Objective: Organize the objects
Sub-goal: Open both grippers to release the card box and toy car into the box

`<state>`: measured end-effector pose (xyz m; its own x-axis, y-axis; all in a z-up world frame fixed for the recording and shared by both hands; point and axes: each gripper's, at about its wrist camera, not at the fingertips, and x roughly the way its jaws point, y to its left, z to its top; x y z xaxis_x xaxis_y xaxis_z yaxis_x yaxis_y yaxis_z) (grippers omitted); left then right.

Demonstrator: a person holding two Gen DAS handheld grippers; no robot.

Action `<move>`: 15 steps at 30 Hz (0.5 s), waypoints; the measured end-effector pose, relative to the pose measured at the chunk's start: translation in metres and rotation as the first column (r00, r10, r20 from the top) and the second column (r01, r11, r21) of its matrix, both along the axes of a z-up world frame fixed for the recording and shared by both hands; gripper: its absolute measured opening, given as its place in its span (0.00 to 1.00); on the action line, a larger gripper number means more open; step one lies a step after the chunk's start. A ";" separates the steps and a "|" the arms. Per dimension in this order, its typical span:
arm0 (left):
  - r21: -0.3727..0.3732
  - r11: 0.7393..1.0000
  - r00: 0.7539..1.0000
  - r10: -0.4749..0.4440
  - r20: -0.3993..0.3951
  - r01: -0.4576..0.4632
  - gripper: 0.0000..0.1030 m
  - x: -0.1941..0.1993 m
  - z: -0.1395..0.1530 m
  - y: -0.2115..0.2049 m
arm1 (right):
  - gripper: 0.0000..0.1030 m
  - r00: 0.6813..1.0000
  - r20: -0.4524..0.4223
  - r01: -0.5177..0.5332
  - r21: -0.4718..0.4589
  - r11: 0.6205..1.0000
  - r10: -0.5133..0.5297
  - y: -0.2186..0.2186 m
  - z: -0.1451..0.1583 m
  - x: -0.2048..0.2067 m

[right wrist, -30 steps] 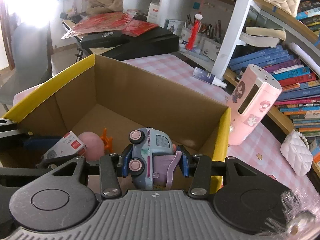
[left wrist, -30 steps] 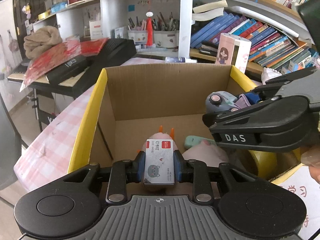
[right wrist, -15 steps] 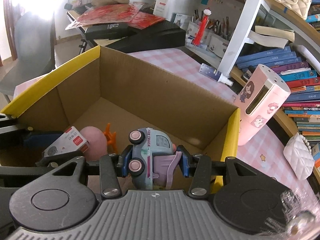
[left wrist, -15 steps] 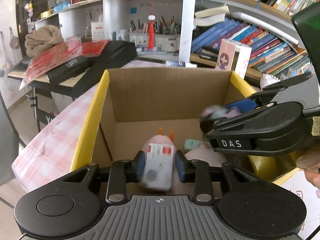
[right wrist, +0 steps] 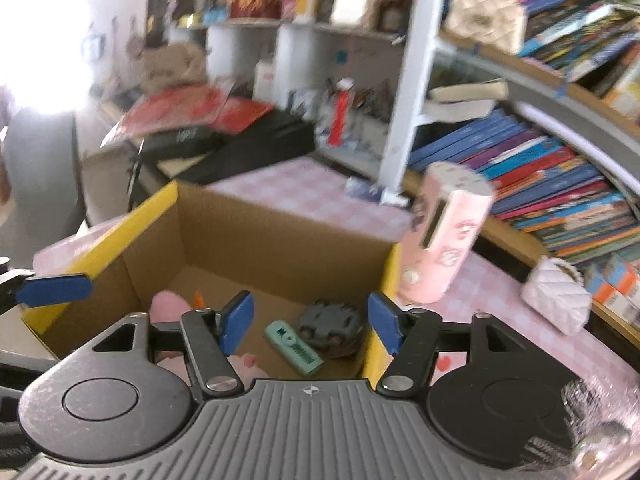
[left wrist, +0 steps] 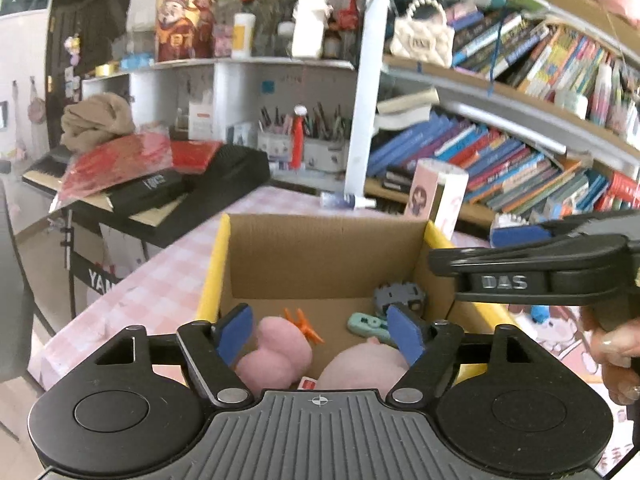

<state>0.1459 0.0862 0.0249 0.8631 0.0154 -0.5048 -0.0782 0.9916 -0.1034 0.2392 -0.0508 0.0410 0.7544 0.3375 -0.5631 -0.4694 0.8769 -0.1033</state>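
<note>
Open brown cardboard box with yellow rim [left wrist: 325, 258] on pink-checked worktop [left wrist: 160, 284]: stiff, light.

Inside: pink plush toys [left wrist: 276, 350], soft, squeezable anywhere; grey toy car [right wrist: 330, 326], rigid, grip its sides.

Left gripper [left wrist: 320, 330] and right gripper [right wrist: 310, 322] both just spread, empty.

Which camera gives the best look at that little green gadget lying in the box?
The right wrist view: the green gadget lies fully exposed on the box floor. In the left wrist view, the left gripper's finger covers one end.
</note>
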 end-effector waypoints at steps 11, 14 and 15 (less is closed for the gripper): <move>-0.024 0.999 0.998 0.049 0.028 -0.048 0.81 -0.053 0.006 0.007 | 0.70 0.986 0.087 0.142 0.038 0.989 -0.145 -0.040 0.013 -0.063; -0.019 0.999 0.999 0.046 0.019 -0.046 0.82 -0.068 0.002 0.005 | 0.71 0.981 0.083 0.171 0.033 0.985 -0.173 -0.046 0.006 -0.080; -0.014 0.999 0.999 0.043 0.013 -0.043 0.82 -0.073 0.000 0.004 | 0.72 0.980 0.080 0.180 0.030 0.983 -0.181 -0.048 0.004 -0.086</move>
